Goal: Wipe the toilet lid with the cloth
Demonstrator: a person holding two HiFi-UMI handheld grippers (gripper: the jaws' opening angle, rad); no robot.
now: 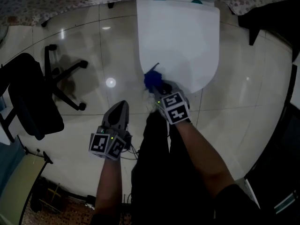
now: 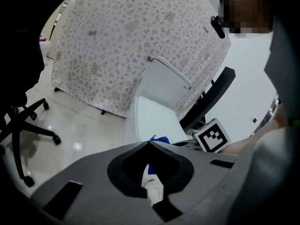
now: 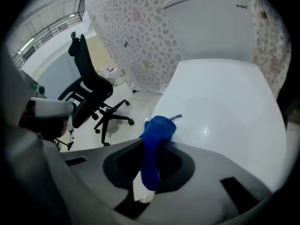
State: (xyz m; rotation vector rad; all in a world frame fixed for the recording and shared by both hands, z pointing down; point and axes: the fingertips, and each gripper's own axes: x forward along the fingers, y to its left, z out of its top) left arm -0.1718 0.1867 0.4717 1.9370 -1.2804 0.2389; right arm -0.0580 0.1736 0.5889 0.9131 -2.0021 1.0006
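Spreading across the head view, the glossy tiled floor carries the white toilet, its closed toilet lid filling the upper middle. A black office chair stands well apart at the left. The left gripper hangs over the floor beside the person's dark trouser leg, jaws pressed together with nothing between them. The right gripper is clamped on the blue cloth, which bunches out past its tips at the lid's front-left edge.

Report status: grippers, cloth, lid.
Left gripper shut, empty, over the floor. Right gripper shut on cloth, at front edge of toilet lid. Chair well aside.
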